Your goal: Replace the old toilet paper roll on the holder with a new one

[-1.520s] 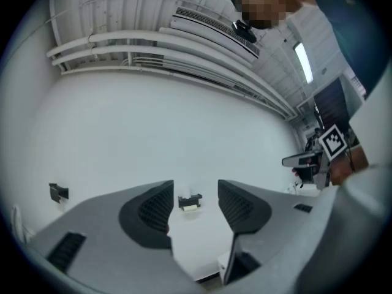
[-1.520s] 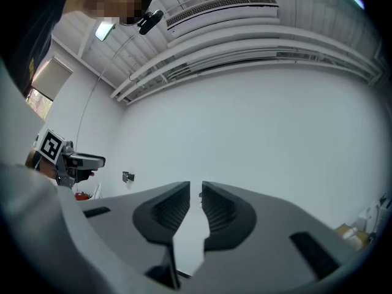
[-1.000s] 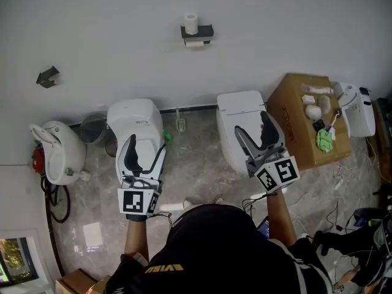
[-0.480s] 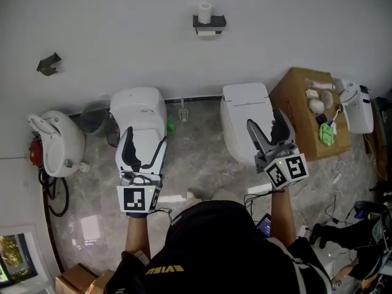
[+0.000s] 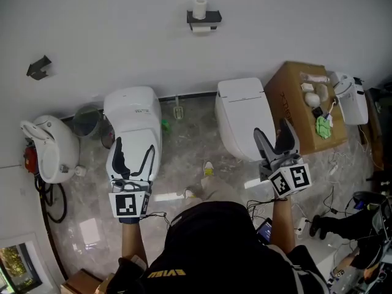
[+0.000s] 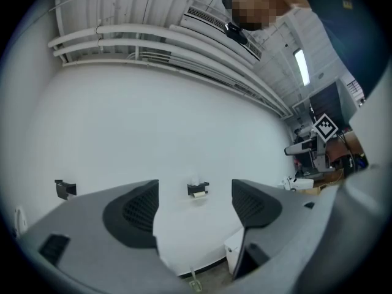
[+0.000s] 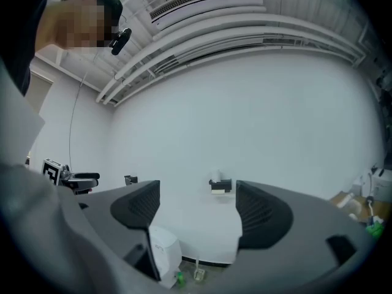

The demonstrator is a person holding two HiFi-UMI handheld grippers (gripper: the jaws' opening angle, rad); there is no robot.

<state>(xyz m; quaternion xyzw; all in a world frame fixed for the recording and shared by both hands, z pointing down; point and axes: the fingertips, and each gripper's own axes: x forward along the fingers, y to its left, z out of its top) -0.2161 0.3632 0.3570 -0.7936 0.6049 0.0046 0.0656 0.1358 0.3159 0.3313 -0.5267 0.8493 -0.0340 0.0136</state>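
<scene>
Facing the holder (image 5: 203, 18) on the white wall (image 5: 122, 35), I hold left gripper (image 5: 133, 152) and right gripper (image 5: 272, 130) released above marble floor (image 5: 190, 158).

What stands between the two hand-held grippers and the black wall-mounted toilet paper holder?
Nothing visible does. The left hand-held gripper and right hand-held gripper are open and empty, each view looking straight at the black wall-mounted toilet paper holder. The left white toilet and right white toilet stand lower, on the floor.

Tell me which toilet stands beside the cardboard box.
The right-hand toilet, with the squarish lid; the cardboard box sits beside it. The rounder toilet stands further left.
</scene>
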